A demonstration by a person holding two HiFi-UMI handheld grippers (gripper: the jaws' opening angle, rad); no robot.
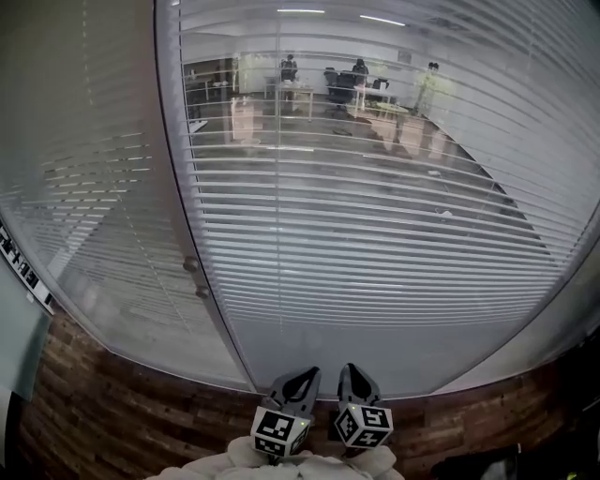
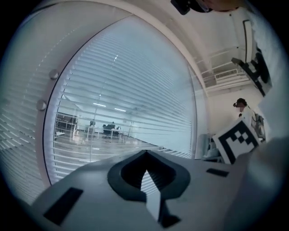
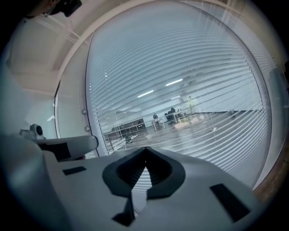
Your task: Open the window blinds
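**Glass wall** (image 1: 375, 234): tall panes reaching down to the floor, with a grey post (image 1: 173, 169) between two of them. Two round fittings (image 1: 190, 265) sit on the left pane, just beside the post.

**Floor** (image 1: 112, 412): dark brown planks running up to the foot of the glass.

**Beyond the glass:** an office room with a pale floor, white desks (image 1: 305, 92), dark chairs (image 1: 336, 84) and shelving (image 1: 211, 80) at the left.

**Light:** ceiling strip lamps (image 1: 300, 11) are lit in the far room.

**Near side:** white wall (image 2: 216, 108) beside the glass, shown in the left gripper view.
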